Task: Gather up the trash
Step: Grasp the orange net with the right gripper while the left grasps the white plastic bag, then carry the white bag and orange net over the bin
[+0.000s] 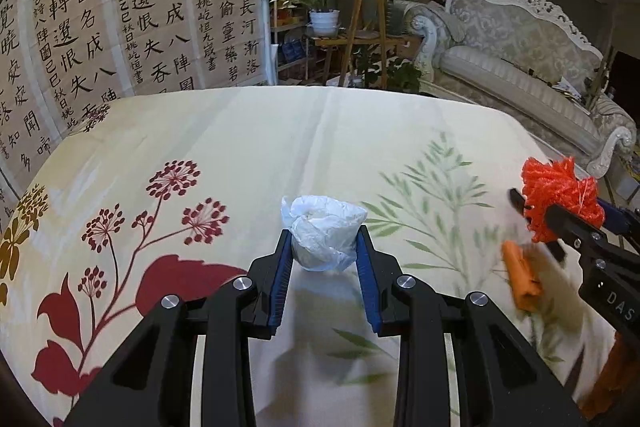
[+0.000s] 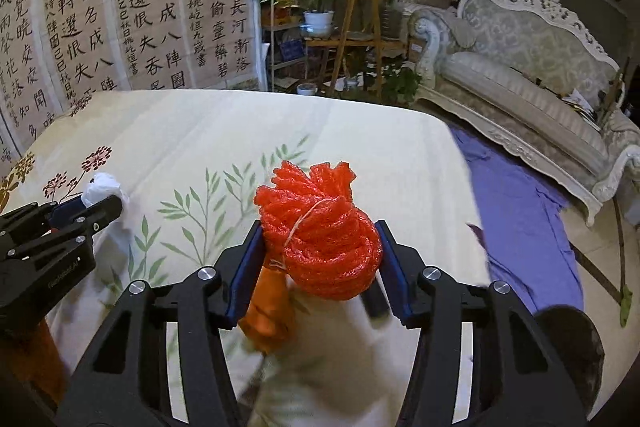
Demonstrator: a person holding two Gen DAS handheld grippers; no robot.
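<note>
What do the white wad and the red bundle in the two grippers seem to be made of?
White wad: probably thin plastic film, maybe tissue; crinkled, faintly translucent folds with a slight sheen. Red bundle: likely plastic mesh netting, glossy, its ribbed strands bunched and tied with a pale thread.

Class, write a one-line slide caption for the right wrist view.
Right gripper clamps an orange net bundle above a floral tablecloth.

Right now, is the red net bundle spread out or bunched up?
Bunched up. The red net bundle is a tight wad tied with thin string, sitting between the right gripper pads.
</note>
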